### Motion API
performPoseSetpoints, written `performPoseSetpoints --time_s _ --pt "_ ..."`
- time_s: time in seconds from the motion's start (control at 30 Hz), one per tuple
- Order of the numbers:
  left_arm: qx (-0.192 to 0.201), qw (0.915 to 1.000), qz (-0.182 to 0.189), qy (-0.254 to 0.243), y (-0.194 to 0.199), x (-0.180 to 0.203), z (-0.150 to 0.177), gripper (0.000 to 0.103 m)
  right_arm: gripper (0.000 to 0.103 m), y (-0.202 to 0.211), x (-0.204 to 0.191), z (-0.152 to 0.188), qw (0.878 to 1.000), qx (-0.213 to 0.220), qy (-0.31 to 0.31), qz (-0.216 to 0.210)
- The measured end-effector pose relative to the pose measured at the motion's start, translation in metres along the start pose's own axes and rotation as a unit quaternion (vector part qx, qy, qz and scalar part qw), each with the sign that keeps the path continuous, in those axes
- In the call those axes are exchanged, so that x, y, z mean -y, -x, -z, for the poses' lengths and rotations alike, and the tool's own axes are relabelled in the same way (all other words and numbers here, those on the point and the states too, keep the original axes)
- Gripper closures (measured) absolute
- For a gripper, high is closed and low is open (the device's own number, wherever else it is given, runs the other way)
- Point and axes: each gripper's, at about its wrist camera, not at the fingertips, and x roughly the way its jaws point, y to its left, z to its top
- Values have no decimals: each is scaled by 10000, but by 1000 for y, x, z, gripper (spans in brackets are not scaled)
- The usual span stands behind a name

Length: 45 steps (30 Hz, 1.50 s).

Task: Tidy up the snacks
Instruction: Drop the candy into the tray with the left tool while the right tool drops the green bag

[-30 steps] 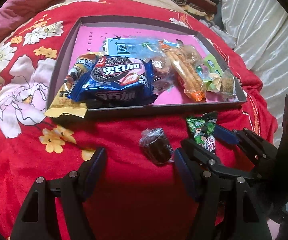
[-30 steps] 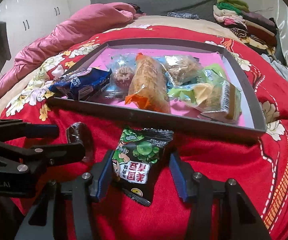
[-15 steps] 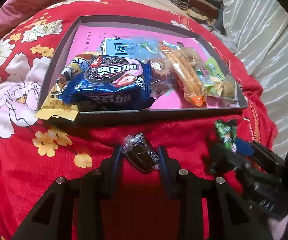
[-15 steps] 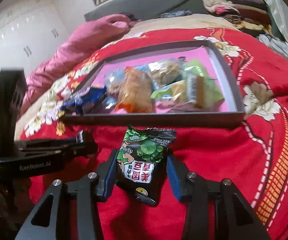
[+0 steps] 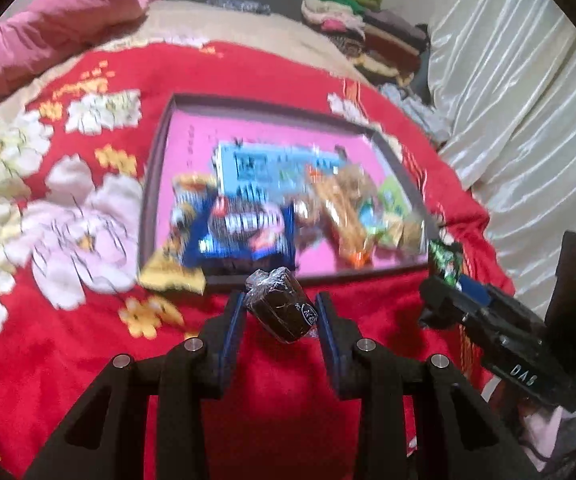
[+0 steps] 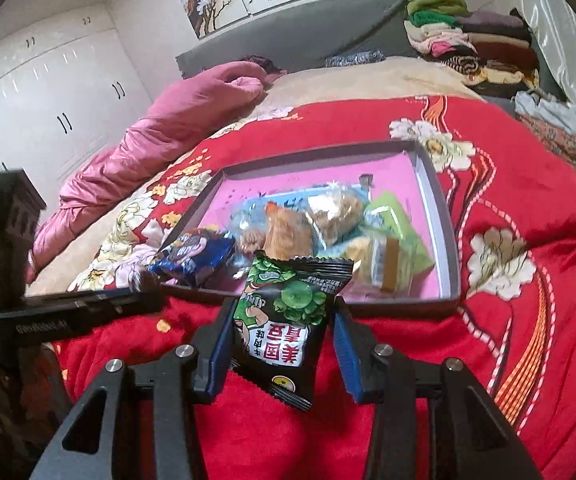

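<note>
My left gripper (image 5: 280, 307) is shut on a small dark cake in clear wrap (image 5: 281, 307) and holds it above the red blanket, just before the tray's near rim. My right gripper (image 6: 283, 334) is shut on a black and green pea snack packet (image 6: 285, 312), also lifted off the blanket. The dark-rimmed tray (image 5: 155, 184) with a pink floor lies ahead; it also shows in the right wrist view (image 6: 450, 240). It holds a blue cookie pack (image 5: 243, 228), an orange-wrapped snack (image 6: 288, 232) and green packets (image 6: 392, 236). The right gripper shows at the left view's right edge (image 5: 444, 292).
A red flowered blanket (image 6: 528, 320) covers the bed. A pink quilt (image 6: 167, 128) lies at the far left. Folded clothes (image 6: 468, 44) are stacked at the headboard. Cream curtains (image 5: 528, 120) hang on the right. White wardrobe doors (image 6: 47, 92) stand at the left.
Both grippers closed on their snacks and lifted them off the blanket. The tray now looks farther away and lower in both views.
</note>
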Motion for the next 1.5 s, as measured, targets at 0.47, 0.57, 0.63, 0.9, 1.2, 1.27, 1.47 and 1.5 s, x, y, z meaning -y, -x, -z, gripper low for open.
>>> performPoseSetpoints --time_s 0.47,0.57,0.63,0.9,1.2,1.27,1.47,1.5 --pt "29 9996 -47 -274 -33 22 -37 67 57 -27 5 -42 9995 102 105 265" --pt "22 9993 -105 -358 -41 24 -42 67 57 -40 8 -47 9995 -1 92 308" --pt "22 9993 -105 -365 -46 24 -46 67 57 -47 9 -49 9994 -58 111 333" --pt "1 9983 -145 -570 -60 30 -54 67 57 -67 10 -51 9985 -259 179 445" --pt "15 9981 -146 -597 -63 33 -52 66 55 -61 16 -55 9986 -116 75 506" --pt "27 9981 -166 -597 -61 34 -52 63 52 -57 15 -57 9985 -59 94 543" --pt "94 9982 -202 -565 -52 36 -52 44 50 -38 16 -60 9981 139 67 591" --pt "100 9981 -213 -574 -51 36 -51 43 47 -36 16 -60 9980 166 63 601"
